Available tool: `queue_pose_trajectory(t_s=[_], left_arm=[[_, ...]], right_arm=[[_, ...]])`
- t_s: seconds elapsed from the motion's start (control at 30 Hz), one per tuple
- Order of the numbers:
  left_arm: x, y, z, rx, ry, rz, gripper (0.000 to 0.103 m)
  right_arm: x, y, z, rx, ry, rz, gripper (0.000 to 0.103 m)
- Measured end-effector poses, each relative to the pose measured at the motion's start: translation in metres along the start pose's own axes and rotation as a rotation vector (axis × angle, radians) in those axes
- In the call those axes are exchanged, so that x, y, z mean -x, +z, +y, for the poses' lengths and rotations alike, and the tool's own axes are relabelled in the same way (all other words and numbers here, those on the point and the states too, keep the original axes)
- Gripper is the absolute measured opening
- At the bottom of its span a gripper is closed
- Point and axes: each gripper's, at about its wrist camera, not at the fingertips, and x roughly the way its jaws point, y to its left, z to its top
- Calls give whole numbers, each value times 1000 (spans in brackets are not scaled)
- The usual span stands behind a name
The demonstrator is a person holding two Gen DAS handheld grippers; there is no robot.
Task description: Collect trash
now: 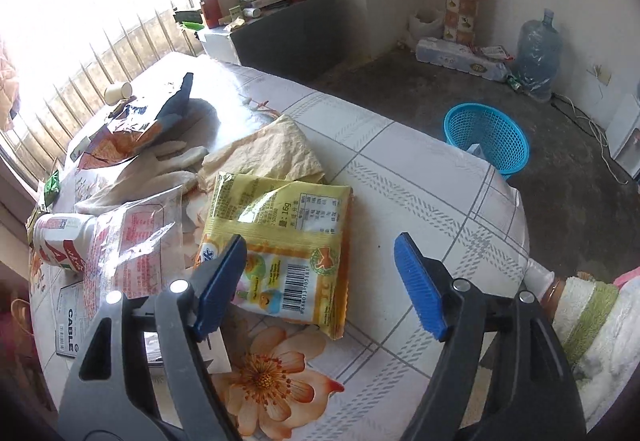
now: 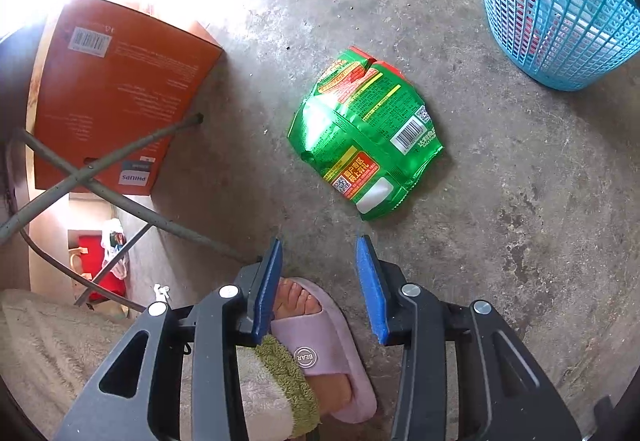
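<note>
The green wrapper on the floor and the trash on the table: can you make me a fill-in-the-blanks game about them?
1. The green wrapper lies on the ____, ahead of the open right gripper.
2. The basket near it is ____ in color.
3. The left gripper is open over a ____ packet on the table.
4. The foot by the right gripper wears a ____ slipper.

Missing words: floor; blue; yellow; pink
</note>
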Motion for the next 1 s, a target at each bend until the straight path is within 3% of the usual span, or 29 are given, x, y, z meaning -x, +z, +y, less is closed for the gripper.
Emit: queue_pose_trajectory(t_s=[0.07,0.13,0.33,0.43,0.5,0.6,0.87,1.0], left_arm=[[-18,1,11,56,-33,64,66],[-23,1,29,150,-109,69,58],[-25,2,44,159,-108,74,30],[-16,3,47,160,-77,54,20],[-5,4,49,180,-68,31,19],[11,6,64,221,-86,2,19],[45,4,79,236,-183,-104,19],[45,5,83,255,-240,-97,19]], right_arm=[[4,-2,-3,-9,5,-6,38],[6,-4,-7,-19,8,-7,38],[5,-9,-17,-36,8,3,38],[7,-8,-23,-57,25,-8,38],[8,-5,-30,-87,45,-21,38],[6,2,-43,-133,35,-42,48],[-41,52,-14,75,-130,-36,68],[-71,98,-7,118,-200,-43,77]])
